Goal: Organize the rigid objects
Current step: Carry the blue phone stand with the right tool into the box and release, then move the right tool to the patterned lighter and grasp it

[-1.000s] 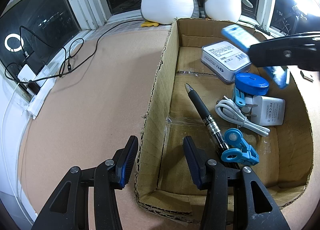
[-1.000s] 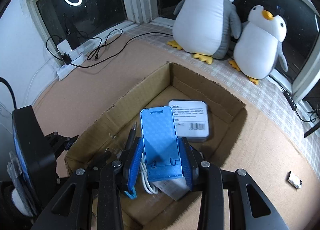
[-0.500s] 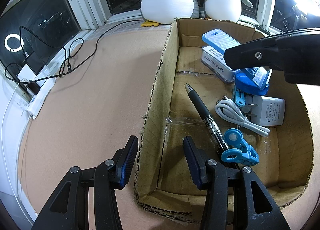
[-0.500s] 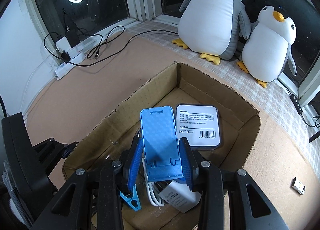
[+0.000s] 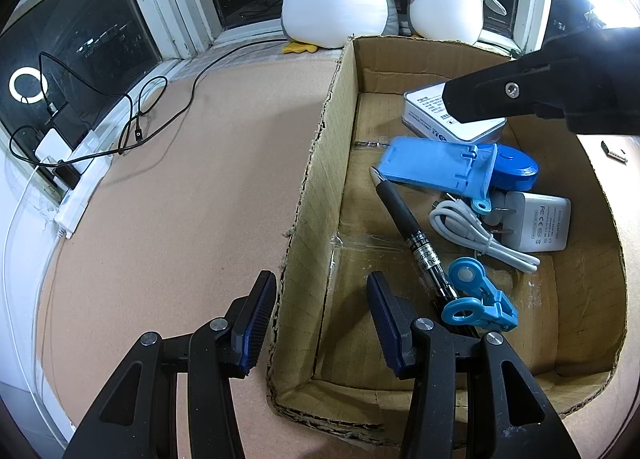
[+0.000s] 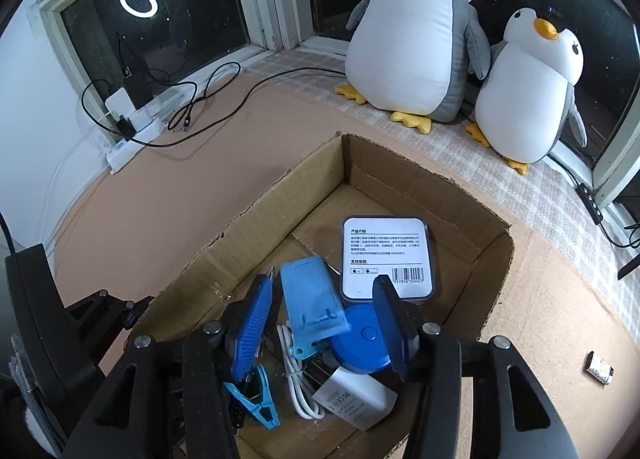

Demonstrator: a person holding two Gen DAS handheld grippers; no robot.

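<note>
Cardboard walls of the box (image 6: 424, 175) ring most of what I have gathered so far; inside lie a white tin (image 6: 387, 259), a black pen (image 5: 412, 231), a white charger (image 5: 536, 225) with its coiled cable (image 5: 476, 237), a small blue clip (image 5: 478, 301), a round blue tape measure (image 6: 366, 343), and the blue phone stand (image 5: 436, 169); the stand rests tilted across the tape measure and the tip of the pen, free of my pads; my right claw (image 6: 324, 329) hangs just above it with its jaws opening and nothing pinched between them; my left claw (image 5: 320, 315) straddles the near wall of the box, one finger outside and one inside; the pads stand apart from the cardboard, so it steadies the box at most and grips nothing; I judge the job nearly done, since the bench (image 5: 180, 199) around the box is almost bare; one small dark-and-white item (image 6: 599, 368) lies on the bench to the right of the box, too small for me to name; that looks like the last piece to fetch; the plush penguins (image 6: 424, 31) and the cables by the window seem no part of my work.
</note>
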